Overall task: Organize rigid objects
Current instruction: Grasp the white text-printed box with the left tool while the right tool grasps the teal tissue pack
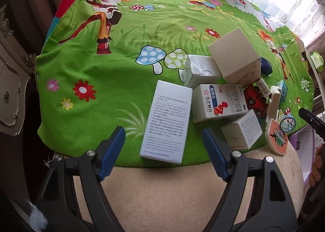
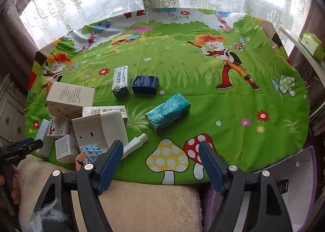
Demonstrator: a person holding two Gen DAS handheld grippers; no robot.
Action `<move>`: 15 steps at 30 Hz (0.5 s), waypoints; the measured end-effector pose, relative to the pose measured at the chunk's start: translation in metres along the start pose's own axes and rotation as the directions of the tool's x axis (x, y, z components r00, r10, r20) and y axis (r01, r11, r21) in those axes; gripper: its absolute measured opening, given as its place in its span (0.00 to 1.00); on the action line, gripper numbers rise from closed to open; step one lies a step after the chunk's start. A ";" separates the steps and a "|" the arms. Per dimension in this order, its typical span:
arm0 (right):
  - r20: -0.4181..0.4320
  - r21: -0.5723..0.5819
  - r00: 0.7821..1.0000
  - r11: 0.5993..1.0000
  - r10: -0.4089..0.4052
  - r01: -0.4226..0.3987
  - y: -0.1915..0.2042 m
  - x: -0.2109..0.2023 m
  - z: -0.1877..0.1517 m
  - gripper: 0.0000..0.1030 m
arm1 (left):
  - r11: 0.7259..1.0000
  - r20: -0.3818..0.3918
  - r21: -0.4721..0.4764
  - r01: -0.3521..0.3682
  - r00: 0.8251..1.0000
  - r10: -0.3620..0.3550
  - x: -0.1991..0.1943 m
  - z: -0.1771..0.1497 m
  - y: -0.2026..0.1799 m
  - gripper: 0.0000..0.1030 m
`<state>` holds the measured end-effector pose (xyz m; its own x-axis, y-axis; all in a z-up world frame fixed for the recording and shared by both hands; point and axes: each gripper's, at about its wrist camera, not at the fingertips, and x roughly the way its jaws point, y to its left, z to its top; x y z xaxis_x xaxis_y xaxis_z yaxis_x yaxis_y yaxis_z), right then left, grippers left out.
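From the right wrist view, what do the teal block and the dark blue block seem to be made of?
The teal block looks wrapped in thin glossy plastic film: it shines and wrinkles at the end. What is inside cannot be told. The dark blue block also looks glossy, with soft rounded edges, perhaps film-wrapped too, though it could be coated card.

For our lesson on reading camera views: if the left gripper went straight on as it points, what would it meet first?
Probably the flat white box lying between the open left gripper fingers' line; depth is uncertain.
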<state>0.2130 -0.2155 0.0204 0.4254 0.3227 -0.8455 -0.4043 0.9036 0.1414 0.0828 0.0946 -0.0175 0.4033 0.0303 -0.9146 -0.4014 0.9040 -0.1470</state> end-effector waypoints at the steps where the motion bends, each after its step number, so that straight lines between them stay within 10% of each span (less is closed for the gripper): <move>1: -0.010 0.017 1.000 1.000 0.000 0.001 -0.002 0.005 0.001 0.75 | 1.000 -0.006 0.006 -0.016 1.000 0.016 0.002 0.001 0.000 0.78; 15: -0.071 0.301 0.997 0.953 -0.019 0.040 -0.019 0.055 0.034 0.75 | 0.999 -0.010 0.039 -0.034 0.999 0.034 0.019 0.001 -0.003 0.71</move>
<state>0.2714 -0.2051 -0.0117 0.3742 0.2841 -0.8827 -0.1249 0.9587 0.2556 0.0926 0.0927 -0.0335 0.3813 0.0573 -0.9227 -0.3829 0.9183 -0.1012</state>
